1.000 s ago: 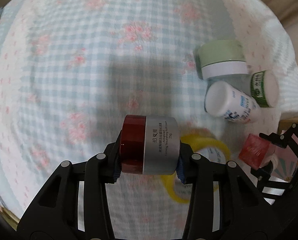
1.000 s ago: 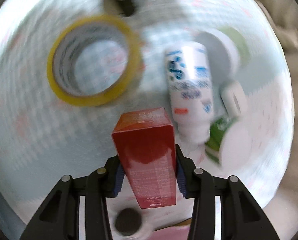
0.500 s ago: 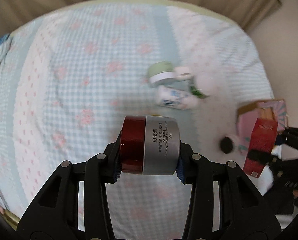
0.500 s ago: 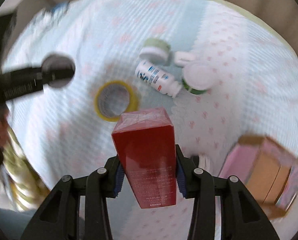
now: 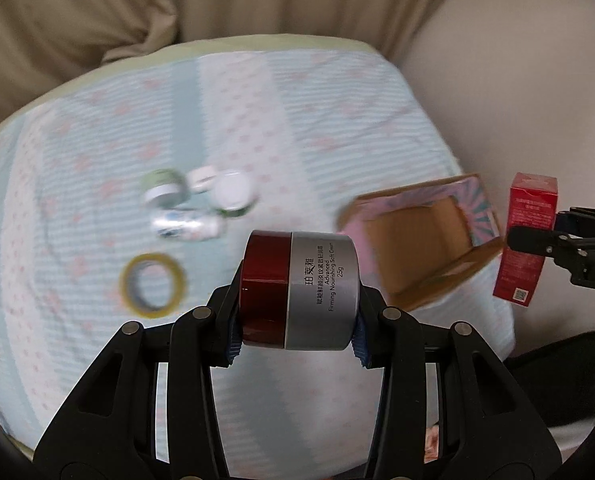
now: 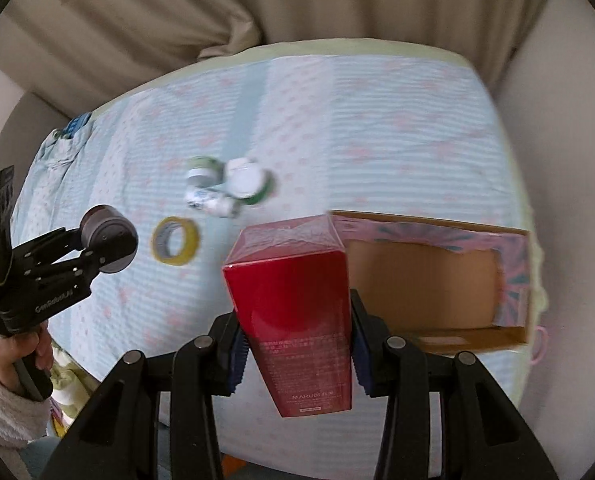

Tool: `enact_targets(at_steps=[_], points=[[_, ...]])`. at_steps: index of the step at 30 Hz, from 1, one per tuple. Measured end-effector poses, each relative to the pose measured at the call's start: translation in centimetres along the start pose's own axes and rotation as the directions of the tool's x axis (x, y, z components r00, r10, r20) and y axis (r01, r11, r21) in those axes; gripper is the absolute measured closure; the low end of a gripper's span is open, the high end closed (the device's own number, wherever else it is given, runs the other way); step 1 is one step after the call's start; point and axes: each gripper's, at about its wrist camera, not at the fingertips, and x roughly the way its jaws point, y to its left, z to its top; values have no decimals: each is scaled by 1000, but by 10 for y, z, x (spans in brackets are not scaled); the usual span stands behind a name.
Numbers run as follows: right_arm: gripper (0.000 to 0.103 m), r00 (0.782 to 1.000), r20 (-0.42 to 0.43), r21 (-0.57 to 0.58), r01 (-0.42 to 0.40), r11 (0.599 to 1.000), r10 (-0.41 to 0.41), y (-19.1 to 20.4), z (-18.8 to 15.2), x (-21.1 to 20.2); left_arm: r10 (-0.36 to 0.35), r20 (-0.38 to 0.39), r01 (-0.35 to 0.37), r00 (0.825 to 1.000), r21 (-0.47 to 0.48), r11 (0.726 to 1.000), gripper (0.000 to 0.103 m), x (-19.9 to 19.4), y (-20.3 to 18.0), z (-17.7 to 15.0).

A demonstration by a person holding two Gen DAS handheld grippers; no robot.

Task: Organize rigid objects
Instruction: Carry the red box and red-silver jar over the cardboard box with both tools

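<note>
My left gripper (image 5: 297, 332) is shut on a cream jar (image 5: 299, 290) with a red lid and silver body, held high above the bed. My right gripper (image 6: 295, 344) is shut on a red carton (image 6: 293, 312), also held high; the carton shows in the left wrist view (image 5: 527, 236) too. An open cardboard box (image 6: 429, 280) with pink walls lies near the bed's right edge. It also shows in the left wrist view (image 5: 421, 240), just right of the jar.
On the blue checked bedspread (image 5: 97, 240) lie a yellow tape roll (image 5: 153, 282), a white bottle (image 5: 189, 226), a green-lidded jar (image 5: 161, 188) and a white-capped green tub (image 5: 233, 194). Beige curtains (image 6: 257, 0) hang behind the bed. A wall stands at the right.
Both grippers have risen and pulled back from the bed with their loads. The objects on the bed now look small and far, and the cardboard box has come into view.
</note>
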Motion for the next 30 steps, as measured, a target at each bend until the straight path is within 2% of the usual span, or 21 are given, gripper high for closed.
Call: enact_targets(at_steps=[6,11,14,19,23,28,30], points=[[63,999,-7,90,34,995,-34,-98,-17,-12,-32,-37,33,999,34,999,64,50,-95,14],[63,999,-45,225,35,974,-26,-177,-25,11,-37,-102,43,994,57,997,64,105,-153,21],[63,998,-62,301,23,953,-5,-208,-27,27,-21,-150,34,989,90,995,64,141,-177,24],[63,995,-87,382,-4,924,40,-237,-23,68,11,-227,18,974,126,992,64,200,-197,25],[63,993,-105,410,-8,912,56,-244,-19,104,37,-287,6,957,148,989,64,245,-202,23],[63,986,-156,401,5,916,63,-249,-18,144,67,-366,-2,928,177,984,64,290,-202,13],[63,983,-178,386,20,922,53,-249,-18,154,70,-376,-2,924,177,984,64,296,-203,11]])
